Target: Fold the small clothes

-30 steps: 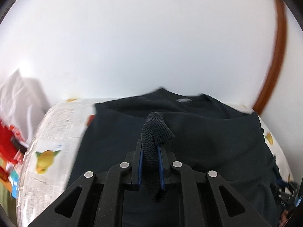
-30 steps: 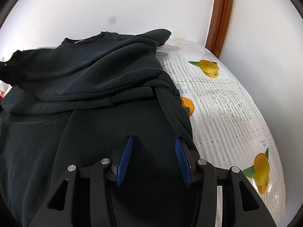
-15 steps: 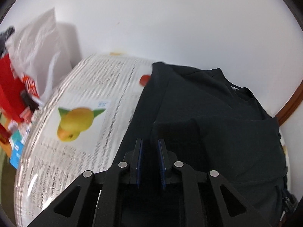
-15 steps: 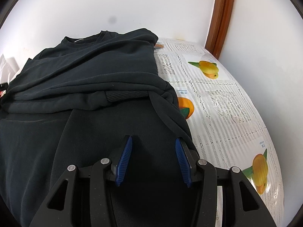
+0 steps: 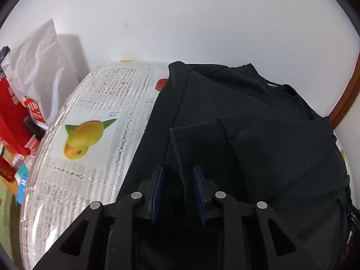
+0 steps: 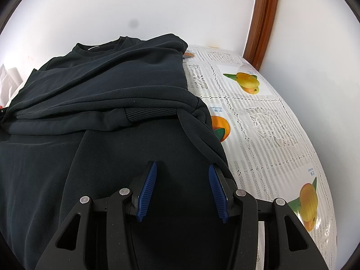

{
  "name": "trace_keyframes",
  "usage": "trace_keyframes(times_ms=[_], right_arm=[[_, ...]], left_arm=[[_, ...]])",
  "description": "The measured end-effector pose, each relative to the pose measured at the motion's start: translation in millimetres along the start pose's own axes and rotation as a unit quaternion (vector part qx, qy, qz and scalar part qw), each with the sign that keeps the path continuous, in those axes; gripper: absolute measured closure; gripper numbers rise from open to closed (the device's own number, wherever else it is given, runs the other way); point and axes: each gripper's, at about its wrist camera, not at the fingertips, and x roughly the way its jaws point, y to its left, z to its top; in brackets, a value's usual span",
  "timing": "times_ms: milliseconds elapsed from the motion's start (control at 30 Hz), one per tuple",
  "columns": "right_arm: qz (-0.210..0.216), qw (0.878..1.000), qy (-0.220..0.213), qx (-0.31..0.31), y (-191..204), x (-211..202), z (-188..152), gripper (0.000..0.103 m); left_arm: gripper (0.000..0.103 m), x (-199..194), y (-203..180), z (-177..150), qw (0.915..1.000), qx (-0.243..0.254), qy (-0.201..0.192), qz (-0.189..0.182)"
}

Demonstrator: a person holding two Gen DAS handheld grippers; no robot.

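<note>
sweater (image 6: 108, 85) flat on cloth (image 6: 270, 135), sleeves folded in | left gripper (image 5: 178, 168) part open over cuff (image 5: 195, 139), empty | right gripper (image 6: 182, 168) wide open above sweater's hem (empty) | bag (image 5: 38, 67), red box (image 5: 11, 117) beyond sweater's left edge

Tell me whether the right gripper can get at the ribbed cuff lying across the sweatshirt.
Probably yes. The right gripper is open and hovers over the dark sweatshirt, with the ribbed cuff straight ahead of its fingers. Only flat fabric lies between; nothing blocks the path.
</note>
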Motion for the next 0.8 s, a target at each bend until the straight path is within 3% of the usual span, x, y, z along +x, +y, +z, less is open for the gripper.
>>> trace_keyframes(times_ms=[233,467,567,633,667,700,733,767,800], right_arm=[[-0.006,1.000,0.001,-0.005,1,-9,0,0.055],[-0.017,0.998,-0.051,0.017,-8,-63,-14,0.054],[-0.055,0.996,-0.068,0.018,-17,-83,-23,0.048],[-0.050,0.997,-0.057,0.028,-27,-88,-34,0.045],[-0.038,0.998,-0.047,0.035,-32,-88,-39,0.039],[-0.023,0.998,-0.032,0.047,-39,-86,-49,0.035],[-0.016,0.998,-0.023,0.054,-43,-84,-55,0.032],[-0.010,0.998,-0.013,0.061,-47,-82,-63,0.032],[-0.004,0.998,0.000,0.066,-51,-80,-73,0.032]], left_arm=[[0.078,-42,-4,-13,0.9990,0.021,-0.032,0.025],[0.078,-86,-3,-46,0.9973,0.035,-0.058,0.026],[0.078,-99,2,-67,0.9981,0.037,-0.047,0.010],[0.078,-106,10,-85,0.9987,0.032,-0.039,0.006],[0.077,-106,12,-94,0.9989,0.031,-0.034,0.003],[0.076,-107,16,-102,0.9992,0.029,-0.027,0.003],[0.067,-108,18,-110,0.9994,0.026,-0.023,0.005],[0.050,-109,20,-120,0.9995,0.022,-0.019,0.013],[0.042,-111,22,-128,0.9994,0.020,-0.017,0.022]])
